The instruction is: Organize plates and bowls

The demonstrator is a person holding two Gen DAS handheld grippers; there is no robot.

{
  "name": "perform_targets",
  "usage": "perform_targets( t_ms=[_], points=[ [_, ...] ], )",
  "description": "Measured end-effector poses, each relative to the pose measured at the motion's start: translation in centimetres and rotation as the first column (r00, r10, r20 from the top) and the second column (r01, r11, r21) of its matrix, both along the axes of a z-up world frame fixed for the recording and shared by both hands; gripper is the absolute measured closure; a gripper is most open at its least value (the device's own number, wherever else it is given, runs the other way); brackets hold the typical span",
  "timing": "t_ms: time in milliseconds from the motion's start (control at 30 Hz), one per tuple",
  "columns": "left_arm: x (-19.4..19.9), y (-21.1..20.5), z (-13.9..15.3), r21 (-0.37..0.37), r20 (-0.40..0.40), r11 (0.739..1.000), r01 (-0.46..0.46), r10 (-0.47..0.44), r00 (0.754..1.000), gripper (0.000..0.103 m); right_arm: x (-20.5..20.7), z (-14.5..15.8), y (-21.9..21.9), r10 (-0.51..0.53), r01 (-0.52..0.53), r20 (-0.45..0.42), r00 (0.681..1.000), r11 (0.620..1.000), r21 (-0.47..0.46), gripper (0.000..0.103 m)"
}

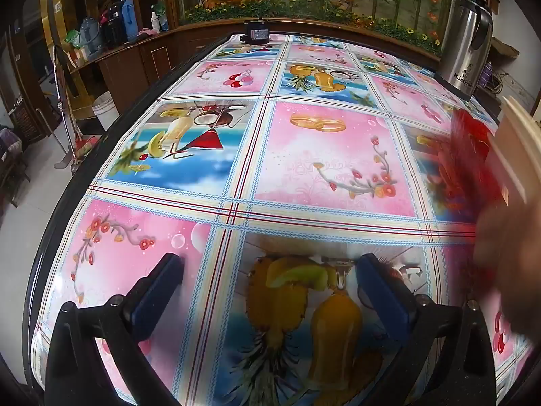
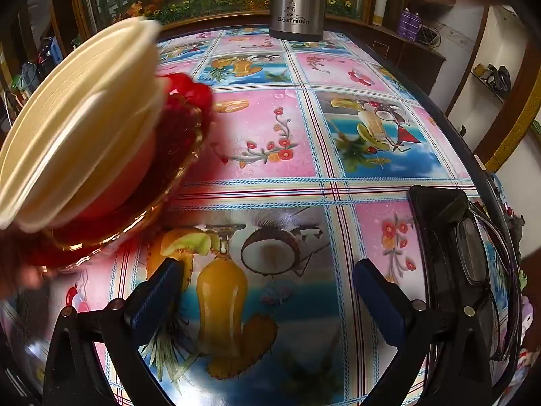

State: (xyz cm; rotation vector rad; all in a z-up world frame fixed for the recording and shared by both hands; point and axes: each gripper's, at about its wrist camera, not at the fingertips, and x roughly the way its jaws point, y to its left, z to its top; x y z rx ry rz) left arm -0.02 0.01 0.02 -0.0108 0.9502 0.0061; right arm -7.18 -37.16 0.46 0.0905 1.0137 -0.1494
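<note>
A stack of cream bowls (image 2: 77,128) rests tilted on a red plate with a gold rim (image 2: 169,176) at the left of the right wrist view, blurred, with a person's hand (image 2: 20,274) under it. The left wrist view catches the same cream stack (image 1: 514,149), red plate (image 1: 473,142) and hand (image 1: 503,237) at its right edge. My left gripper (image 1: 270,264) hovers open over the patterned tablecloth (image 1: 324,155) with nothing between its fingers. My right gripper (image 2: 268,270) is also open and empty, to the right of the stack.
A steel thermos jug (image 2: 297,0) stands at the table's far side, also seen in the left wrist view (image 1: 468,44). A black case with glasses on it (image 2: 456,270) lies by the right edge. A small black device (image 1: 257,30) sits at the far edge.
</note>
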Motion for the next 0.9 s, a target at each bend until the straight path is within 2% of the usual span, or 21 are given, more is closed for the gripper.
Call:
perform_targets(
  t_ms=[133,233,900],
  points=[
    [0.0,0.0,0.0,0.000,0.000,1.000,0.000,0.000,1.000,0.000,-0.1,0.2,0.7,-0.001,0.001,0.007,1.000,1.000,-0.030,0.001],
    [0.0,0.0,0.0,0.000,-0.001,1.000,0.000,0.000,1.000,0.000,0.1,0.3,0.3,0.004,-0.004,-0.001,1.000,1.000,-0.002,0.001],
    [0.0,0.0,0.0,0.000,0.000,1.000,0.000,0.000,1.000,0.000,0.1,0.4,0.6,0.023,-0.023,0.006,1.000,1.000,0.004,0.001]
  ],
)
